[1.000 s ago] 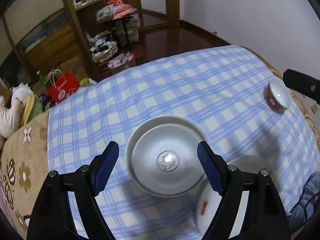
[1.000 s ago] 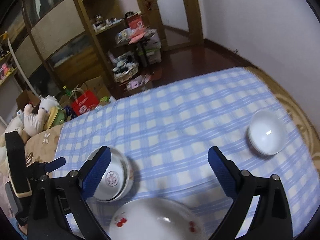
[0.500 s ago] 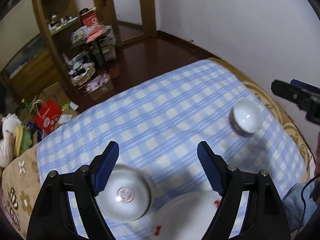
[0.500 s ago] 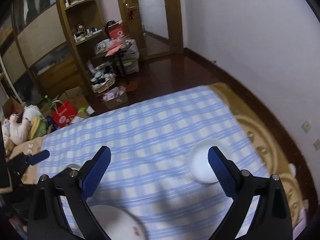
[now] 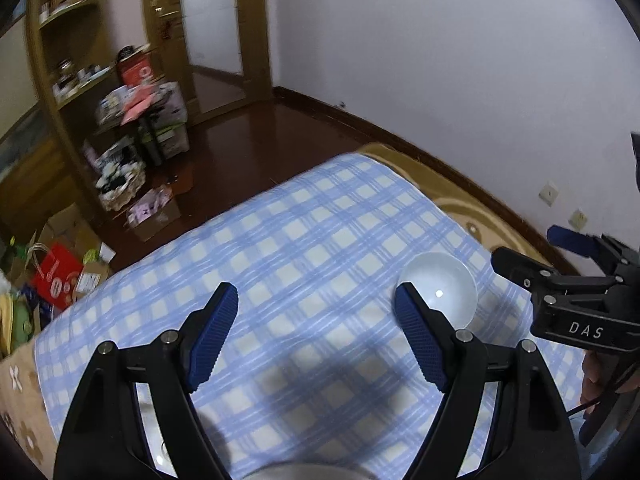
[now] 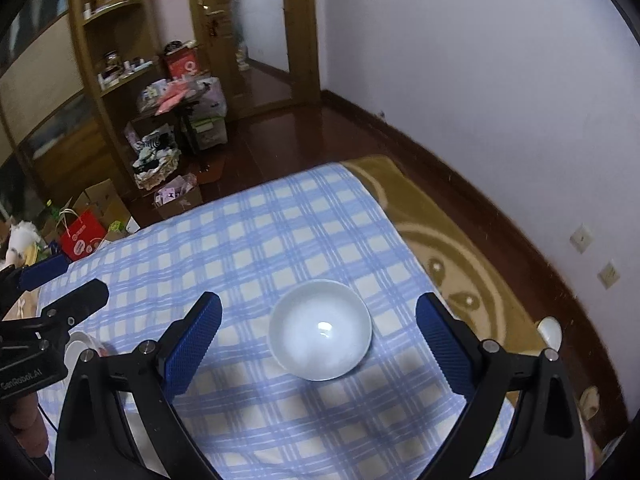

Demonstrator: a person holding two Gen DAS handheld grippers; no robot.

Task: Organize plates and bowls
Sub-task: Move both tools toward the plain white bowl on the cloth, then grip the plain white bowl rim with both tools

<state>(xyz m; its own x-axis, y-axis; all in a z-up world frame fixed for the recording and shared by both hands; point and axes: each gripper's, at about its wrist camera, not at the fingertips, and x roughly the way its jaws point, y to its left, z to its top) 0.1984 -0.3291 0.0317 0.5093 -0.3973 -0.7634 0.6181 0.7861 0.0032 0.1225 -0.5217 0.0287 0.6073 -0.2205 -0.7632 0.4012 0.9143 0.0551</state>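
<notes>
Two tools over a checked cloth
Right tool (image 6: 318, 330) spread wide around the white bowl (image 6: 320, 330), not touching; left tool (image 5: 316, 334) released, beside the bowl.

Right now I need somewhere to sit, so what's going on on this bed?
A person holds a hand-held gripper in each hand over a blue checked cloth spread on the bed. The right hand-held gripper is open and lined up over a white bowl without touching it. The left hand-held gripper is open and empty beside it. Another dish shows at the left edge of the right wrist view.
</notes>
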